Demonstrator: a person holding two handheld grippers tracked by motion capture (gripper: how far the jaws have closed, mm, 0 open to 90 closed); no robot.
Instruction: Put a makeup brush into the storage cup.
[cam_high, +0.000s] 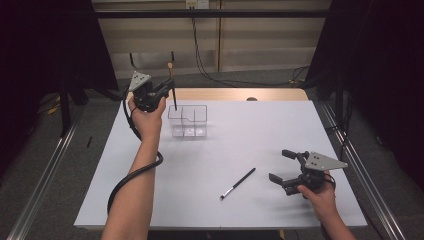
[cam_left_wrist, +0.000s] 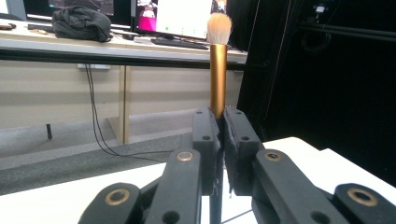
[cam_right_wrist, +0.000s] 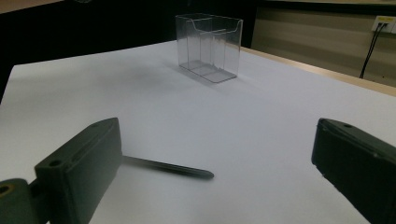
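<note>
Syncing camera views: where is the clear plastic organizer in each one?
High view: clear organizer stands upper left of centre on the white table, right beside the left hand-held gripper.
Left gripper view: not identifiable; the shut jaws and the gold brush they grip cover the middle.
Right gripper view: top centre, beyond the open jaws.
Shared landmark: the white table top.

I've got the left gripper all black w/ brass-coloured rivets, grey plate on top. The makeup brush in it: gold ferrule, pale peach bristles, black handle. Organizer is clear, no tint. Table plain white, light wood edge at the far side. Second brush: black handle, whitish tip. Right gripper black too, grey plate.
</note>
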